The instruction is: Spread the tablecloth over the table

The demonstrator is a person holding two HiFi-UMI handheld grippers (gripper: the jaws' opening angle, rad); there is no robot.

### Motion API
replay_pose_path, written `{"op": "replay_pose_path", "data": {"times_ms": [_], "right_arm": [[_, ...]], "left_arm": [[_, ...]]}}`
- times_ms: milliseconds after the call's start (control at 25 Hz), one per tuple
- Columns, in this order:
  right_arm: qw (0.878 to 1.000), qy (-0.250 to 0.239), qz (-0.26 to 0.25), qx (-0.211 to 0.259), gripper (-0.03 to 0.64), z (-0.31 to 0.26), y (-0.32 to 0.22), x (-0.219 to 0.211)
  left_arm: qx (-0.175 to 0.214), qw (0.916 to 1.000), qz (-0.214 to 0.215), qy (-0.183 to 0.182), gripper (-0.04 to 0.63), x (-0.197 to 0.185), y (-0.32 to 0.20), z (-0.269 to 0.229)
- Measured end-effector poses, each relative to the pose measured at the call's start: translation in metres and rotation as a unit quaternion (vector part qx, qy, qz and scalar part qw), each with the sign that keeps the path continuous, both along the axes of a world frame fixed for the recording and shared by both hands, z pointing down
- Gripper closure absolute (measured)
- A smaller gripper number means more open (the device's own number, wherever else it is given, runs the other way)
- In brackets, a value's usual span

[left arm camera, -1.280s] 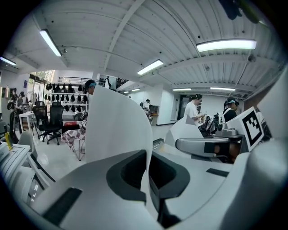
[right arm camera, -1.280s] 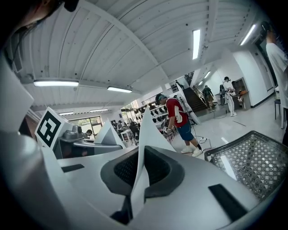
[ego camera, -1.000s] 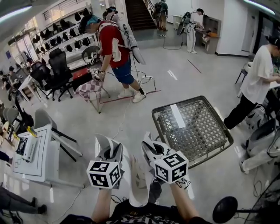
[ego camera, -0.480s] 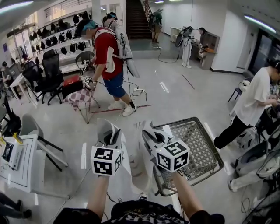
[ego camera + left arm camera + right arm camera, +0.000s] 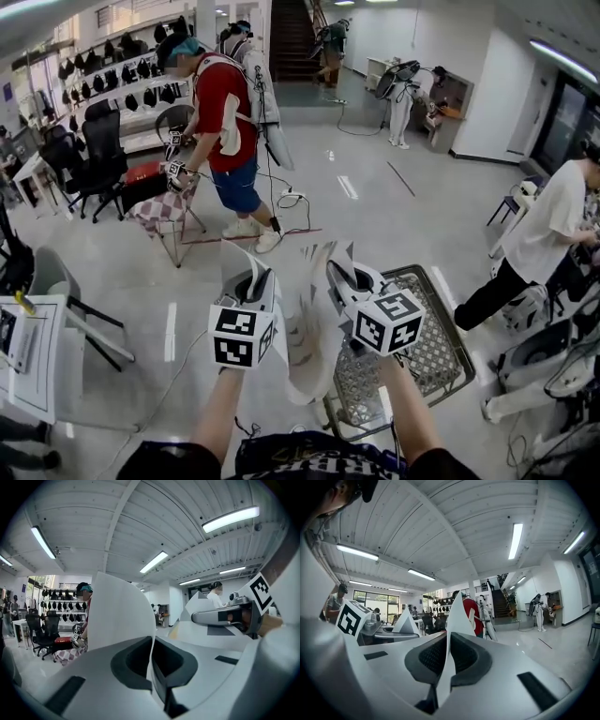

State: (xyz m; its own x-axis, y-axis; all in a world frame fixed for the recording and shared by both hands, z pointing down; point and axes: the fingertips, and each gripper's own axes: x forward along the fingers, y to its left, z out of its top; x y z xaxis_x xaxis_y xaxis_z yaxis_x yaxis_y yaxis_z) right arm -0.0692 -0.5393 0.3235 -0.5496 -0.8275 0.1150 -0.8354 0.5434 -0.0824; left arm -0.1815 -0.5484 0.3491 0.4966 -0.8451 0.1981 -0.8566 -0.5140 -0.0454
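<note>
Left gripper [image 5: 248, 281] was clamped on an edge of the white tablecloth [image 5: 305, 352]. In the left gripper view the jaws of the left gripper [image 5: 151, 654] sat pressed together with a thin fold of tablecloth [image 5: 119, 613] pinched between them and standing up past the tips. Right gripper [image 5: 349, 277] was likewise clenched on the cloth. In the right gripper view the right gripper [image 5: 447, 657] had its pads closed on a narrow strip of tablecloth [image 5: 457, 616] that rose to a point above them.

Both grippers were held side by side, near each other, pointing roughly level and away from the person. The cloth hung bunched and crumpled between and below them, in the air and not on any surface.

The wire-mesh table [image 5: 439, 323] stood on the floor just right of and below the right gripper. Its top was bare, and the cloth overlapped its near-left corner only in the line of sight.

Further out, a person in a red shirt [image 5: 223, 103] bent over a chequered cloth [image 5: 161, 208] on a small stand. Black office chairs [image 5: 101, 161] stood at the left. A person in a white shirt [image 5: 551, 220] leaned in at the right edge.
</note>
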Motion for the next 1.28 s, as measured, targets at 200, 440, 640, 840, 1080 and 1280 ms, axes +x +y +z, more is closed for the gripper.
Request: {"op": "replay_pose_path", "data": {"times_ms": [200, 440, 640, 840, 1080, 1280], "right_arm": [[1.000, -0.015, 0.008, -0.010, 0.597, 0.007, -0.020, 0.032], [1.000, -0.022, 0.007, -0.009, 0.594, -0.001, -0.030, 0.080], [0.998, -0.056, 0.031, 0.003, 0.594, -0.020, -0.036, 0.149], [0.993, -0.083, 0.073, 0.031, 0.592, -0.042, -0.037, 0.238], [0.988, -0.073, 0.125, 0.056, 0.589, -0.047, -0.018, 0.347], [0.983, -0.070, 0.165, 0.039, 0.595, -0.016, 0.009, 0.422]], "left_arm": [[-0.012, 0.9999, 0.009, -0.008, 0.575, 0.027, -0.012, 0.009], [-0.007, 0.9999, 0.002, -0.014, 0.575, 0.070, -0.024, 0.003], [0.038, 0.9992, 0.010, 0.001, 0.575, 0.121, -0.028, -0.025], [0.095, 0.9948, 0.036, -0.005, 0.575, 0.212, -0.029, -0.057], [0.154, 0.9829, 0.099, -0.019, 0.575, 0.312, 0.004, -0.063], [0.118, 0.9902, 0.073, -0.018, 0.563, 0.328, 0.019, -0.024]]}}
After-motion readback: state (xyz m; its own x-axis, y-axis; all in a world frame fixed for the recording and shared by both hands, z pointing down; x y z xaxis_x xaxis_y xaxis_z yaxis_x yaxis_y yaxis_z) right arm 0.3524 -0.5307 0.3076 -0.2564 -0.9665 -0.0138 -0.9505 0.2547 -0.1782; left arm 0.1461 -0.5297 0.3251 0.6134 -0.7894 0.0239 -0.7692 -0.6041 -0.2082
